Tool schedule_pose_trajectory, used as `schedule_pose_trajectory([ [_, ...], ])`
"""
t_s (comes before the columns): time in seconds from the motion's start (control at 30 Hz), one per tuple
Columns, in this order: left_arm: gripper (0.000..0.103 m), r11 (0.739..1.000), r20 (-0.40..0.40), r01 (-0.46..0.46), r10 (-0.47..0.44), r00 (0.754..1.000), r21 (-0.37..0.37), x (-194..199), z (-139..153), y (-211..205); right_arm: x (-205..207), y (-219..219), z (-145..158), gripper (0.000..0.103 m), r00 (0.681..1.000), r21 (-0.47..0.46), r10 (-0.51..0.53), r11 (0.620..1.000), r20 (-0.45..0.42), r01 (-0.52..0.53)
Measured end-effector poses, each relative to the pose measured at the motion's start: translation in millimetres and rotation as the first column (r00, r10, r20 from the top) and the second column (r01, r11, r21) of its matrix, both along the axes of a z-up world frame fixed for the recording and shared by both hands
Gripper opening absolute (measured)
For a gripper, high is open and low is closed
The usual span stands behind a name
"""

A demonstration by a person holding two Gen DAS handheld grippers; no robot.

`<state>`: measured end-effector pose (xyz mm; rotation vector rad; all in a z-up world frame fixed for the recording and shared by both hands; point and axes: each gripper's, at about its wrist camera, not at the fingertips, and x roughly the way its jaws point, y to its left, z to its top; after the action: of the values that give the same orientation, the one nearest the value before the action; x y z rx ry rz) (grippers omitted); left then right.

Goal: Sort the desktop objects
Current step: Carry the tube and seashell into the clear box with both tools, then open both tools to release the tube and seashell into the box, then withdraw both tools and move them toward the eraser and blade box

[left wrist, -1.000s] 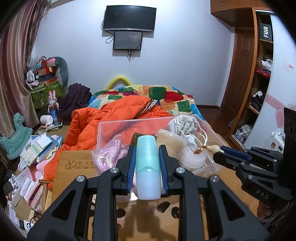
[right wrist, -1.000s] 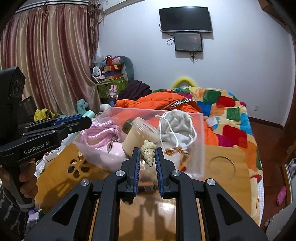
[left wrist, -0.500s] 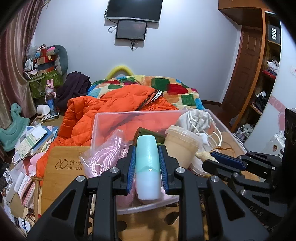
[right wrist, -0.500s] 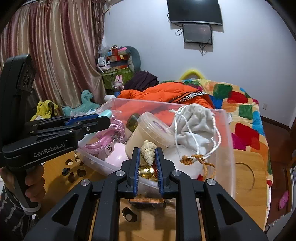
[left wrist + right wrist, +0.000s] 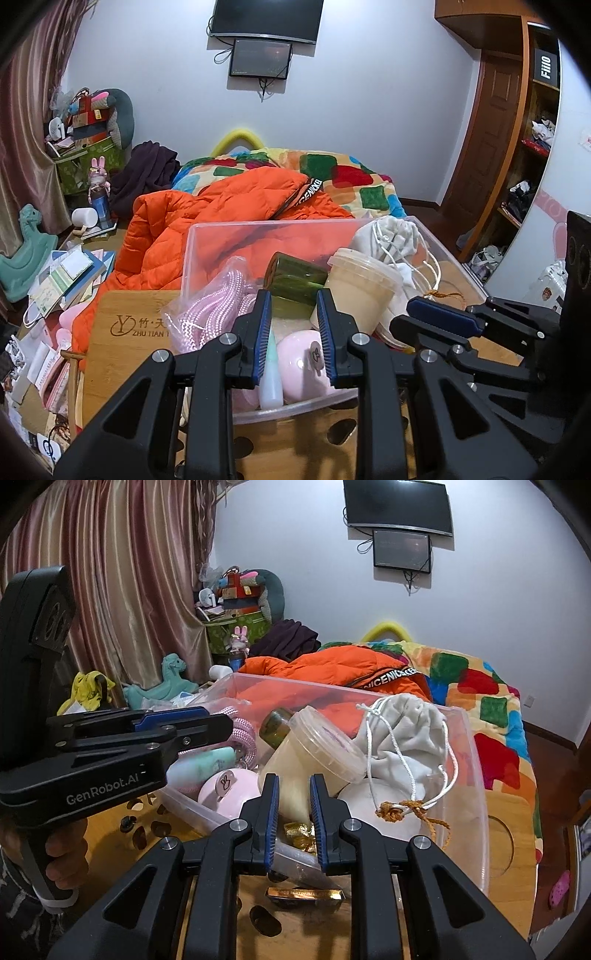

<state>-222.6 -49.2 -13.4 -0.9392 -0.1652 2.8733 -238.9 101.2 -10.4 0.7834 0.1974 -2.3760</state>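
Note:
A clear plastic bin (image 5: 207, 240) (image 5: 476, 760) on the wooden desk holds pink rope (image 5: 207, 306), a green jar (image 5: 295, 277), a lidded tub (image 5: 358, 284) (image 5: 314, 746), a white drawstring pouch (image 5: 402, 723), a pink round case (image 5: 299, 362) (image 5: 229, 790) and gold pieces (image 5: 299, 834). The mint bottle (image 5: 271, 384) (image 5: 207, 764) lies inside the bin near its front wall. My left gripper (image 5: 294, 336) is open and empty above it. My right gripper (image 5: 293, 812) is open and empty over the bin's near edge. The shell is out of sight.
A gold bar (image 5: 306, 893) lies on the desk (image 5: 509, 823) in front of the bin. An orange jacket (image 5: 207, 221) and a colourful bed lie behind. Books and clutter (image 5: 62, 273) sit on the left. Shelves (image 5: 532, 155) stand to the right.
Both grippers moved forward over the bin and opened. The left one let go of the mint bottle, which now lies in the bin. The right one let go of the shell.

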Motion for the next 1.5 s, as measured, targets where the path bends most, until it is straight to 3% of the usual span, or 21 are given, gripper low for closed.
schedule_pose_trajectory([
  [0.13,0.033,1.000,-0.024,-0.001,0.001,1.000,0.000,8.6,7.7,0.7,6.8,4.5,5.8,0.032,1.000,-0.007,-0.021,1.000,-0.022,0.021],
  [0.27,0.035,1.000,-0.045,0.000,0.000,0.999,-0.003,19.5,16.3,1.6,16.4,9.5,12.5,0.033,0.998,-0.010,-0.040,0.999,-0.040,0.039],
  [0.4,0.046,1.000,-0.075,-0.013,0.012,0.997,-0.009,32.8,25.3,-0.1,24.9,17.3,18.7,0.040,0.997,-0.032,-0.065,0.997,-0.047,0.064],
  [0.63,0.050,0.999,-0.111,-0.032,0.029,0.993,-0.018,56.4,37.2,-4.4,45.8,30.3,26.5,0.047,0.993,-0.051,-0.104,0.994,-0.064,0.101],
  [0.7,0.062,0.999,-0.128,-0.049,0.045,0.991,-0.023,65.9,40.6,-7.1,52.8,33.7,27.8,0.051,0.991,-0.060,-0.116,0.992,-0.064,0.112],
  [0.9,0.071,0.993,-0.157,-0.111,0.104,0.982,-0.042,91.5,43.7,-24.0,70.3,51.0,27.1,0.065,0.983,-0.066,-0.166,0.985,-0.084,0.160],
  [0.97,0.072,0.989,-0.146,-0.141,0.133,0.980,-0.042,97.9,39.2,-34.3,72.6,57.5,22.8,0.070,0.980,-0.062,-0.184,0.982,-0.079,0.179],
  [1.17,0.072,0.980,-0.053,-0.197,0.195,0.979,-0.040,102.8,8.4,-59.4,71.3,70.1,0.8,0.070,0.979,-0.045,-0.202,0.978,-0.014,0.201],
  [1.5,0.072,0.982,0.111,-0.186,0.187,0.976,-0.019,97.5,-53.3,-69.1,69.9,56.3,-26.2,0.070,0.985,0.006,-0.165,0.986,0.043,0.165],
])
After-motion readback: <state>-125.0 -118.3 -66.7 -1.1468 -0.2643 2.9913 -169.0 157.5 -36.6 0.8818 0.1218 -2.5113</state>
